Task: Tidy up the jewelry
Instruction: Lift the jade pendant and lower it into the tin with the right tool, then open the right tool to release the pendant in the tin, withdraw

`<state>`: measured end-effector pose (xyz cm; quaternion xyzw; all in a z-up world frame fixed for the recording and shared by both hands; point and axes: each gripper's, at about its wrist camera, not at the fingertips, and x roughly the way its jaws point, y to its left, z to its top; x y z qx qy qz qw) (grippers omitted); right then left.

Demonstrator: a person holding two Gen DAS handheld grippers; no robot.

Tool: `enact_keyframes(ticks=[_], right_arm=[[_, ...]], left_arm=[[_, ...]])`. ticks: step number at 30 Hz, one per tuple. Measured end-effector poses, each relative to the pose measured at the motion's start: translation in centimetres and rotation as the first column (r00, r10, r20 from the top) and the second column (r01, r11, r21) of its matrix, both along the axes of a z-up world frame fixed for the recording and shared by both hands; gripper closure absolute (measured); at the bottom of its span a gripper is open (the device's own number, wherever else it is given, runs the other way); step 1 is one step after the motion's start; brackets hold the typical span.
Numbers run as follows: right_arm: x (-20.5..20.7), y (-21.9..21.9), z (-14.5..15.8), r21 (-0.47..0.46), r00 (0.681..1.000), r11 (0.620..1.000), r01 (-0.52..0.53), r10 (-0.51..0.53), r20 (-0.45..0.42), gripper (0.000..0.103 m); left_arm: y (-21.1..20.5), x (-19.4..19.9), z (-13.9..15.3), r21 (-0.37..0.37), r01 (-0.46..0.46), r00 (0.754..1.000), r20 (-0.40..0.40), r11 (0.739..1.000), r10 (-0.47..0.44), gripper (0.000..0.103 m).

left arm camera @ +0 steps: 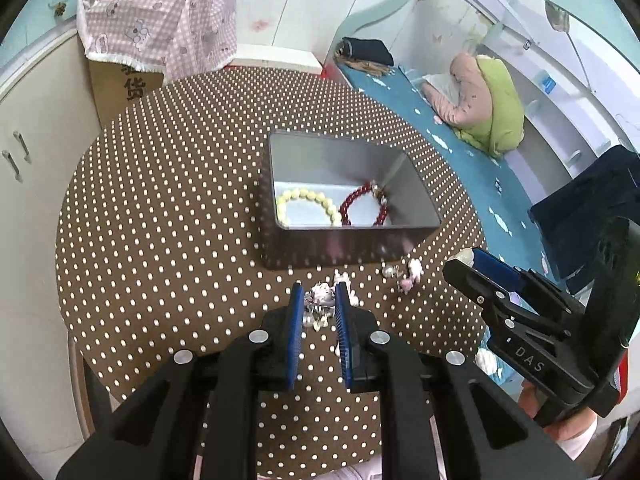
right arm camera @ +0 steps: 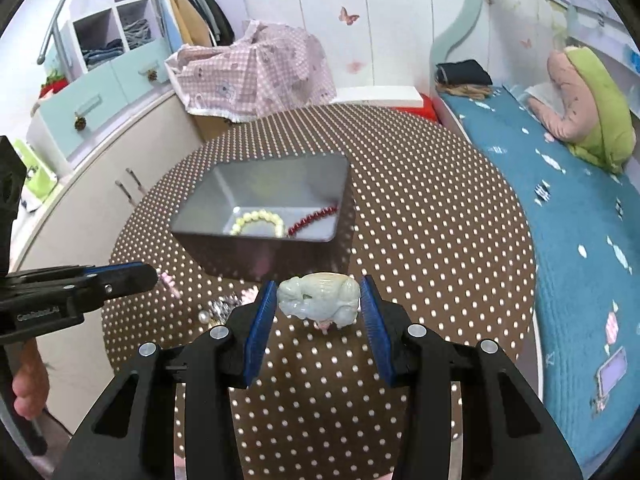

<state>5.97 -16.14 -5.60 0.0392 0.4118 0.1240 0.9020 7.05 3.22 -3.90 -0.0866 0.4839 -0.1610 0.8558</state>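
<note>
Right now the right gripper [right arm camera: 319,300] pinches a pale green carved jade piece [right arm camera: 318,298] between its blue pads [right arm camera: 260,328], held up above the brown polka-dot table [right arm camera: 440,220], centre of the right wrist view. Left gripper [left arm camera: 319,300] has its blue pads close together with a small pink-and-silver charm piece [left arm camera: 320,294] between the tips; pads look pressed on it, pearl and metal bits dangling below. Open grey metal tin [left arm camera: 280,184] sits mid-frame in both views, on the table just beyond both grippers. Inside the tin: a cream bead bracelet [left arm camera: 308,206] at lower left and a dark red bead bracelet [left arm camera: 362,206] just right of it, the two touching or nearly so. Loose on the table near the tin's front wall, a small cluster of pearl and pink charms [left arm camera: 402,274], right of centre in the left wrist view. Right gripper also shows at the right edge of that view, with the jade only a pale sliver at its tip. Blue bedspread [right arm camera: 560,220] along the right side, pink checked cloth [right arm camera: 256,72] over a box at upper centre-left.
</note>
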Motion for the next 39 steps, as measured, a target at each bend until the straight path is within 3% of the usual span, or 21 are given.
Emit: enact_keyframes(ticks=[16,34,36,39], right_arm=[[4.2,2.6,3.3,0.001,0.997,0.999,-0.043,0.043,0.065,0.060],[8.1,3.7,1.4,0.016,0.999,0.999,-0.042,0.042,0.000,0.059],[8.1,3.6,1.7,0.014,0.999,0.999,-0.048,0.048,-0.001,0.055],[8.0,3.1,2.1,0.004,0.999,0.999,-0.033,0.033,0.011,0.041]], left_arm=[[-1.2,4.3,2.2,0.009,-0.013,0.998,0.063,1.000,0.013,0.089],[-2.1,9.4,-0.8,0.033,0.000,0.999,-0.039,0.999,0.002,0.088],[-2.2,9.5,-0.9,0.047,-0.009,0.999,-0.048,0.999,0.011,0.088],[-2.1,9.4,-0.9,0.059,-0.015,0.999,-0.051,0.998,0.018,0.087]])
